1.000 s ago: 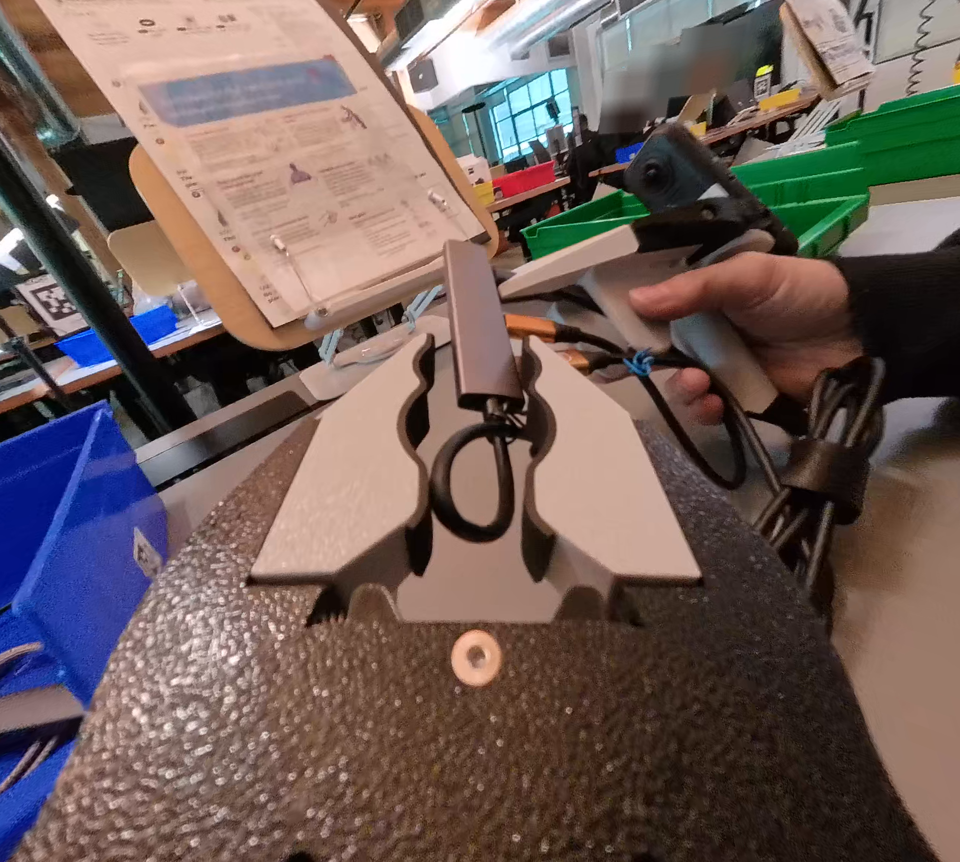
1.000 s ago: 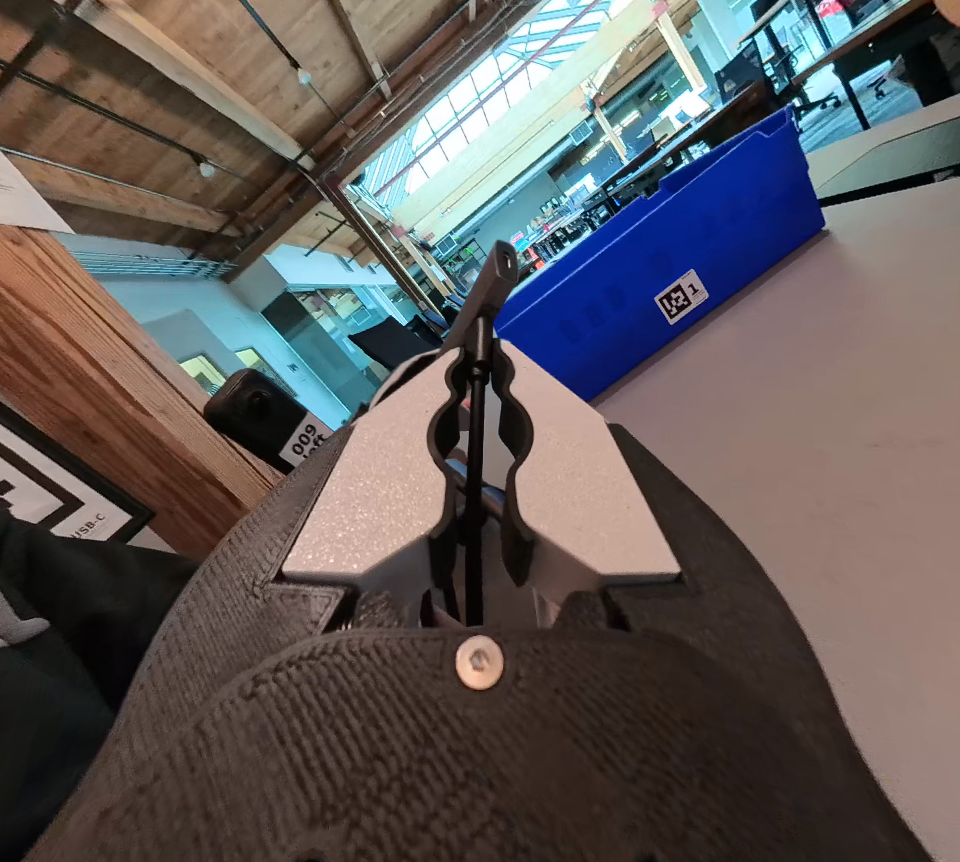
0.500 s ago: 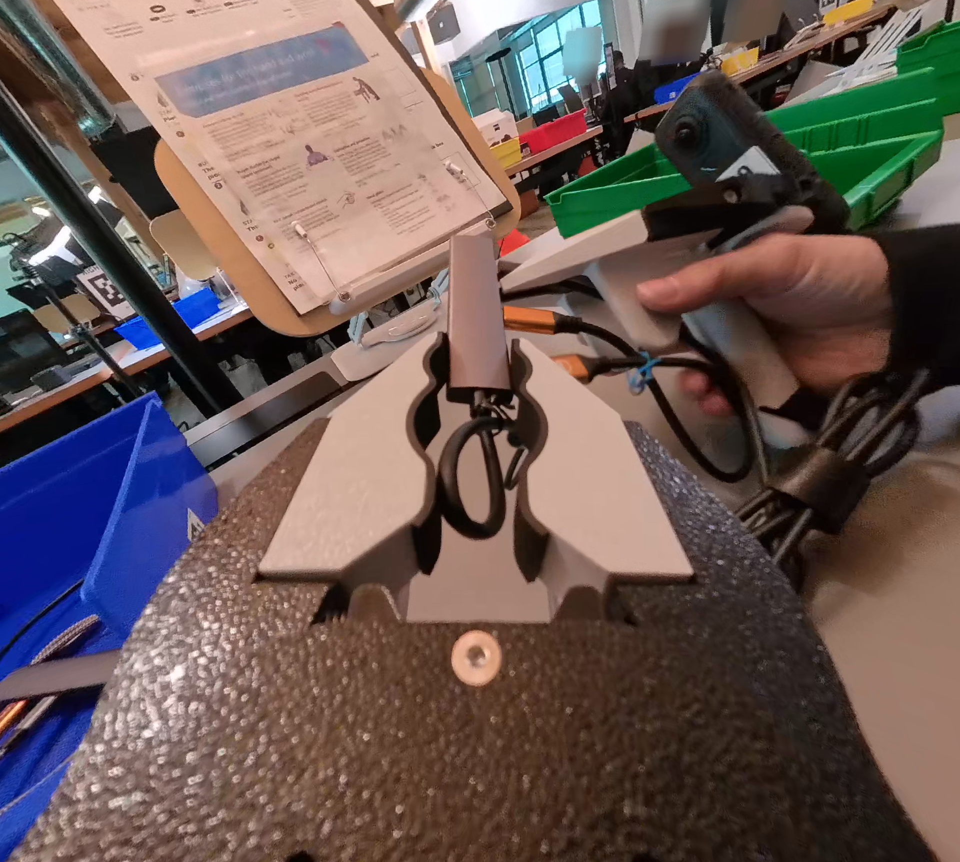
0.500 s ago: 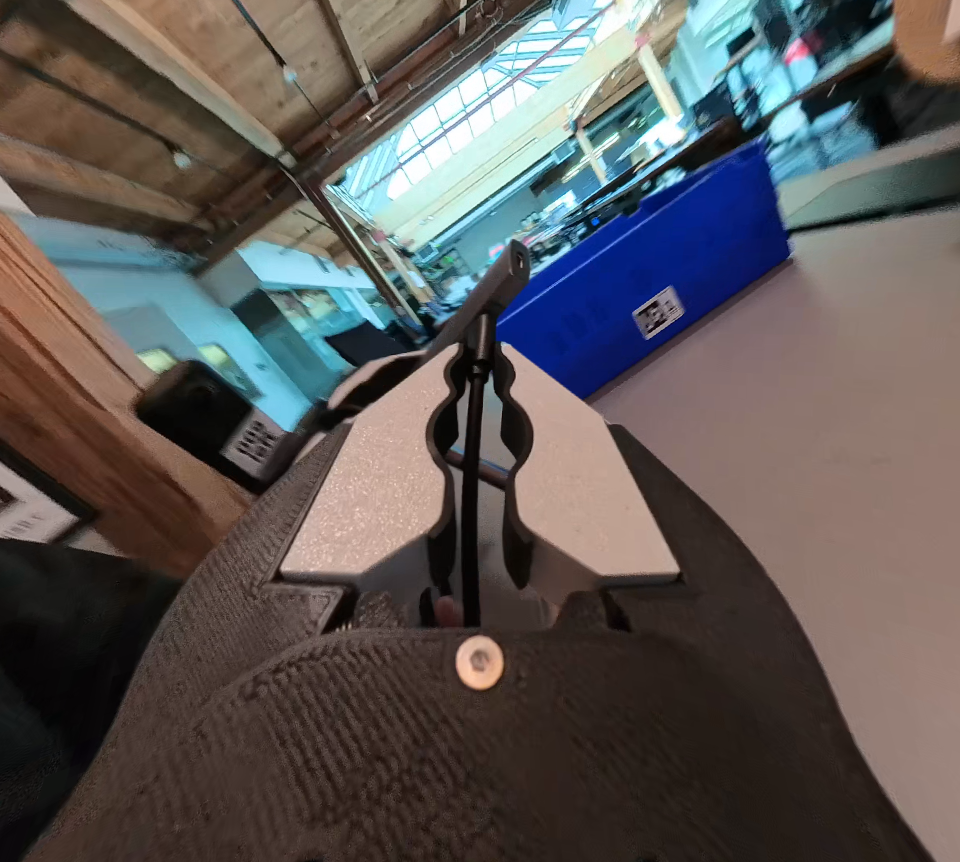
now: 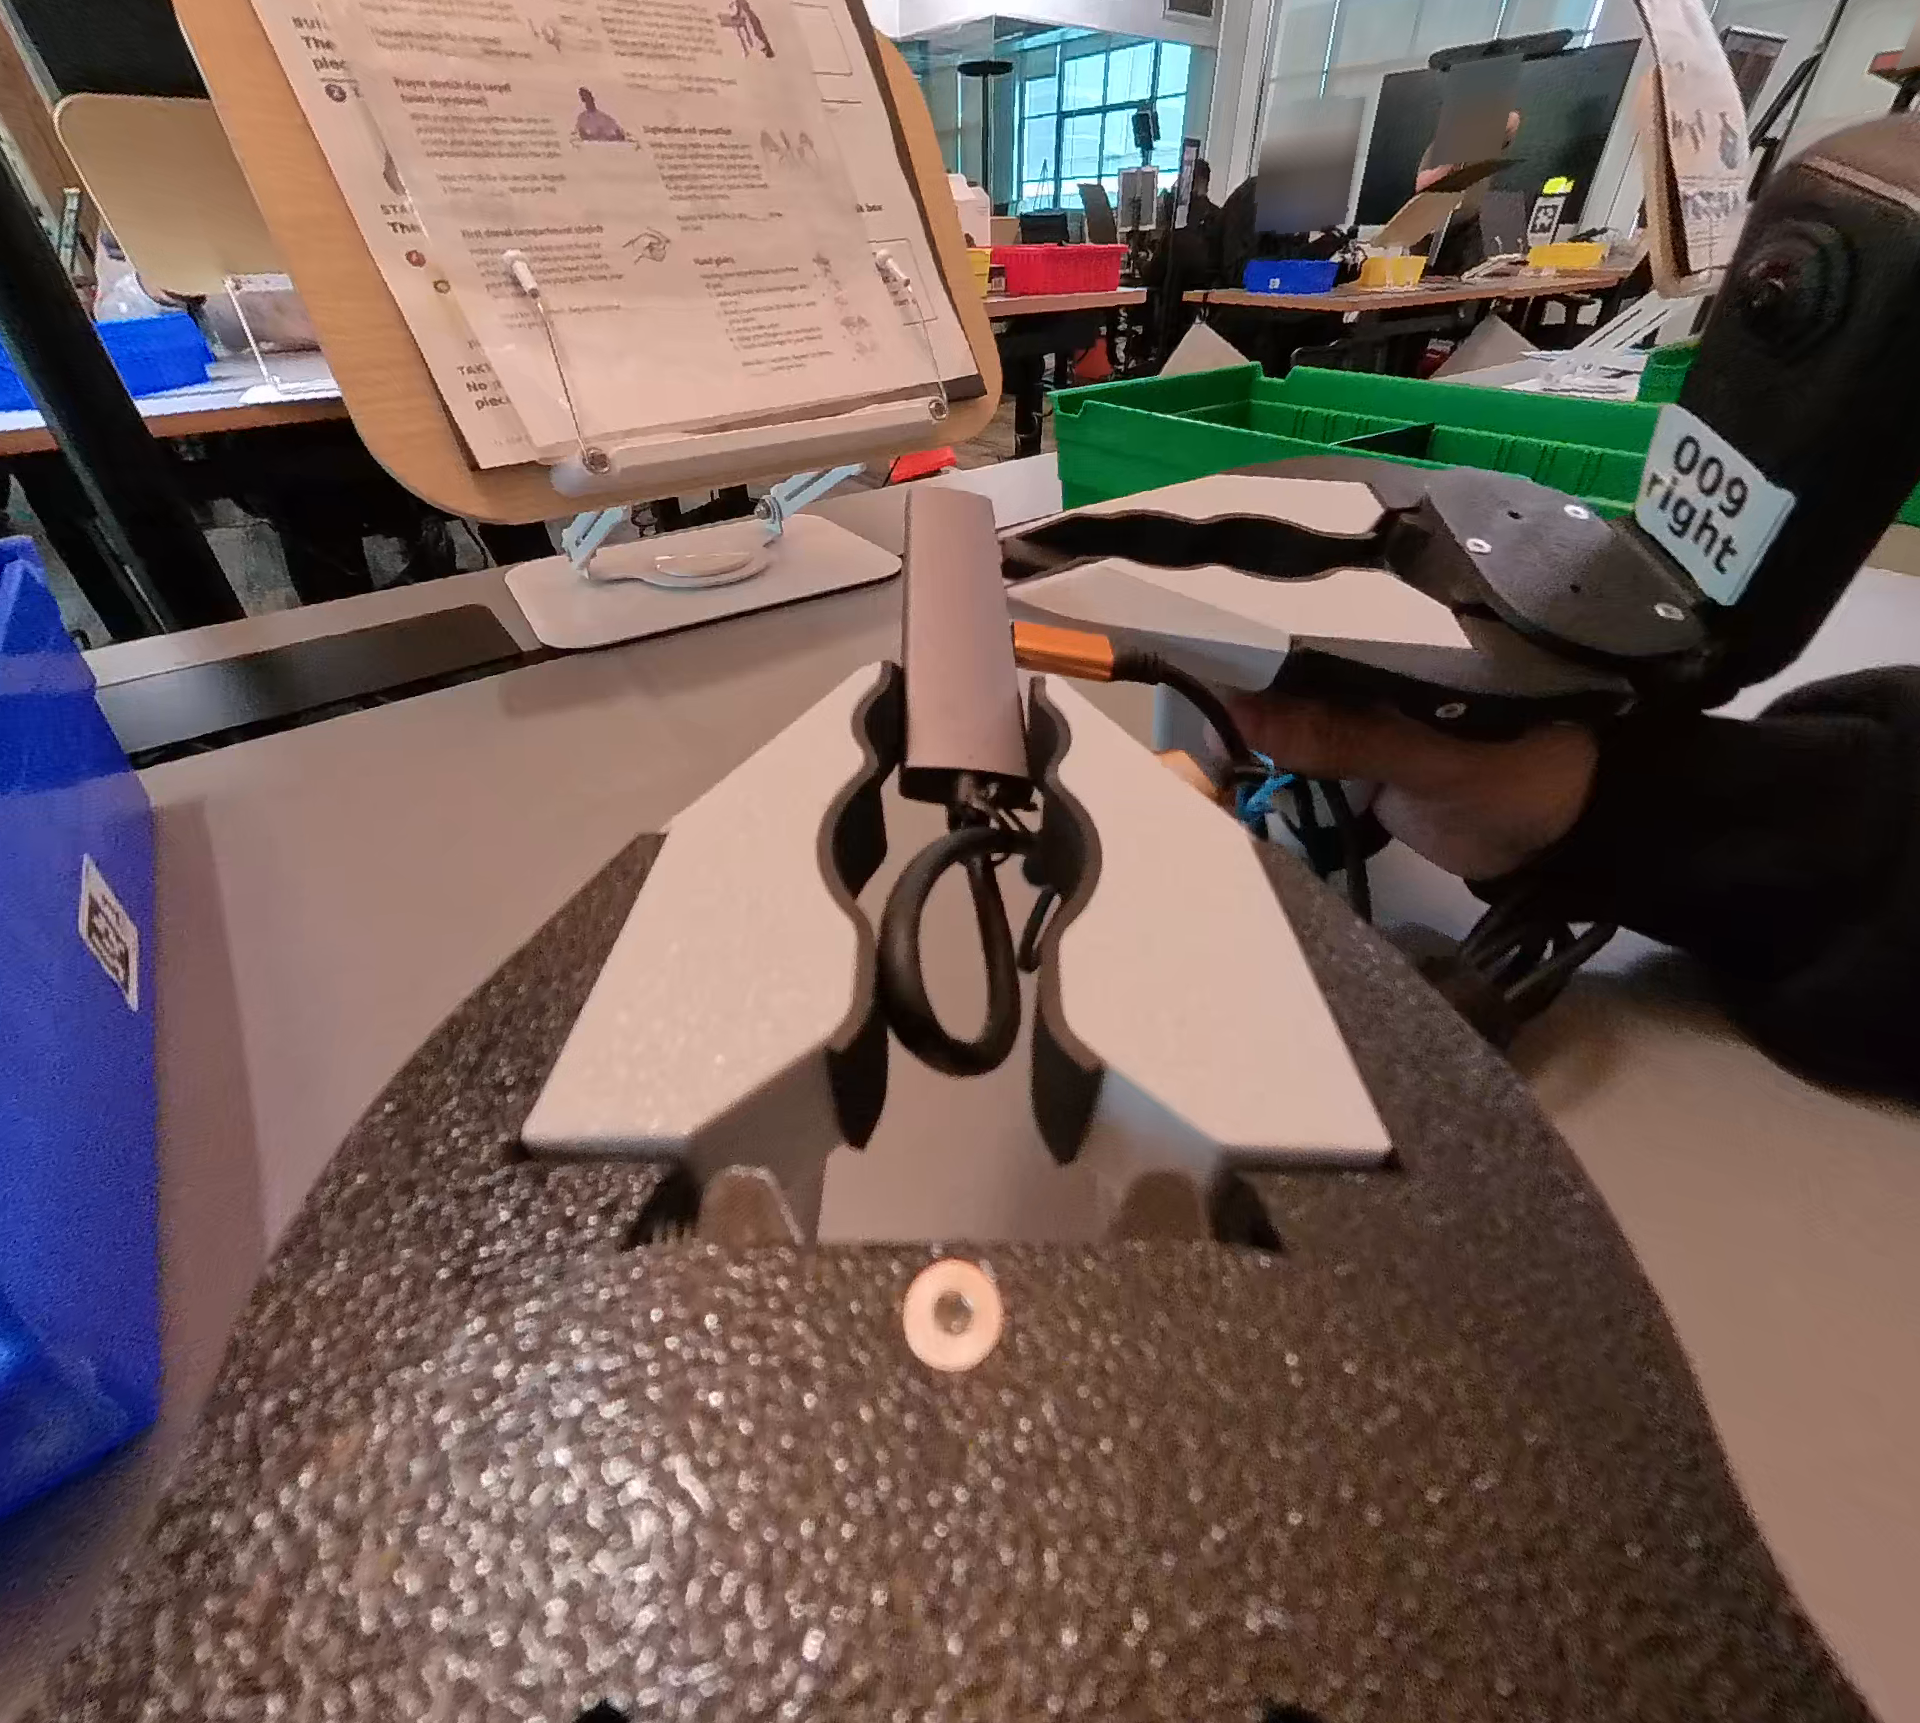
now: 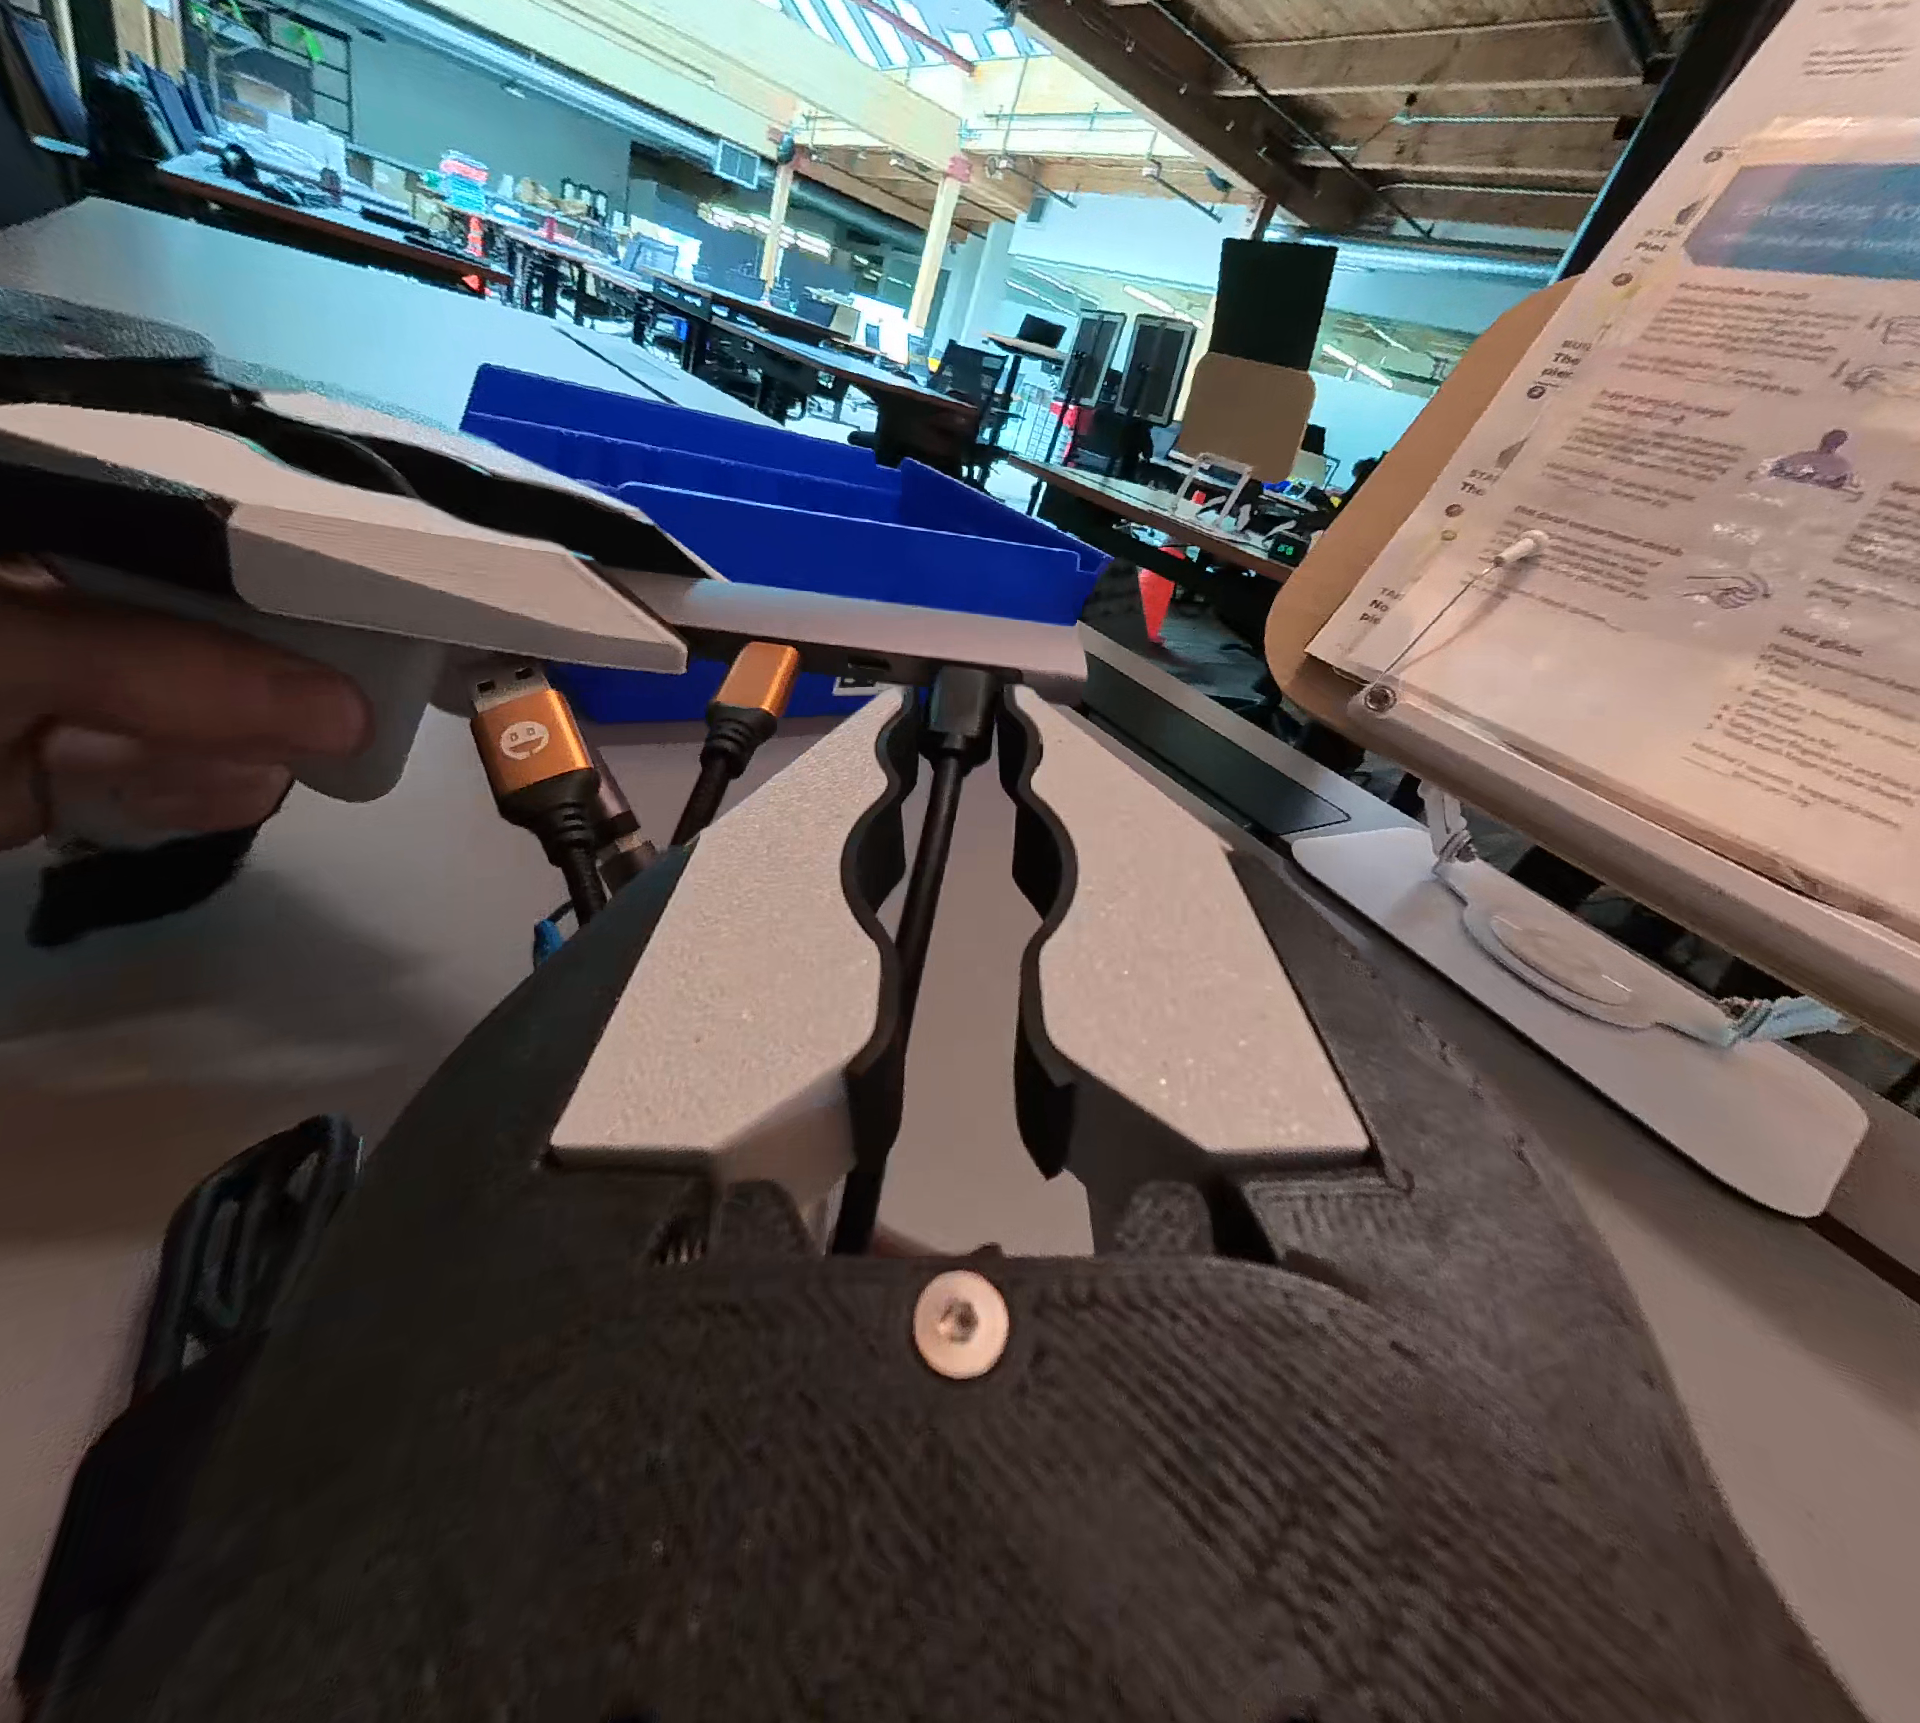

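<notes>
My left gripper [image 5: 956, 686] is shut on a slim grey USB hub [image 5: 951, 624] that sticks out past the fingertips. The hub's short black cable [image 5: 940, 956] loops between the fingers. An orange plug [image 5: 1060, 650] sits in the hub's right side. My right gripper [image 6: 956, 709] is shut on a black plug [image 6: 961, 697] at the hub's edge [image 6: 914, 629], and its thin cable runs back between the fingers. The orange plug [image 6: 764, 676] is beside it. A second orange plug [image 6: 520, 728] shows its bare metal end under the left gripper's finger [image 6: 416, 572].
A blue bin [image 6: 831, 520] stands behind the hub and also shows at the left edge of the left wrist view [image 5: 62, 946]. A wooden document stand [image 5: 582, 219] with printed pages is at the back. Green bins [image 5: 1351, 426] are far right. A strapped cable bundle [image 5: 1527, 946] lies under the right hand. The left gripper's tips are roughly 5 cm from the right gripper's.
Both views have tipped down from the ceiling toward the table. The right gripper has swung in to the hub and now grips the black plug rather than the thin cable.
</notes>
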Tool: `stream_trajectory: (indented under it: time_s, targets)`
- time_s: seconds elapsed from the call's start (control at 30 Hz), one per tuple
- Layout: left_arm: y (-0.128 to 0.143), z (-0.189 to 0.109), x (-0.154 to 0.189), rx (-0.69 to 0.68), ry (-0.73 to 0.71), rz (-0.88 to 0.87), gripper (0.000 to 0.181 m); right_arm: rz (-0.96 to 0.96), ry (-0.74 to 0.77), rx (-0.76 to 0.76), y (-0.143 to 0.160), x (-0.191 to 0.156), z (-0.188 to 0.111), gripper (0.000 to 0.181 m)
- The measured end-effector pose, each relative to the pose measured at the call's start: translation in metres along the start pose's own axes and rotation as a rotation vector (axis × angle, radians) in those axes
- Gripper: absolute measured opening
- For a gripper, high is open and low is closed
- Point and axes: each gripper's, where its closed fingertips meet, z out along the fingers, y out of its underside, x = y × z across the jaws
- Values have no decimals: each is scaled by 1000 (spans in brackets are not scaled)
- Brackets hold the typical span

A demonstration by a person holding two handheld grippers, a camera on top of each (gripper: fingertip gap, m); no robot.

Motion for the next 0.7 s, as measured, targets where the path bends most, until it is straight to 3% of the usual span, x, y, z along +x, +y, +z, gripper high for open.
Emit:
stream_trajectory:
  time_s: [0.33,0.6,0.7]
  targets:
    - [2,0,-3,9,3,-64,22,159,-22,-7,0,0,3,11]
    - [-3,-5,-10,2,-113,41,22,61,18,-57,2,-4,11,11]
    - [-3,-9,-19,11,-124,-23,22,57,12,-105,7,-8,16,11]
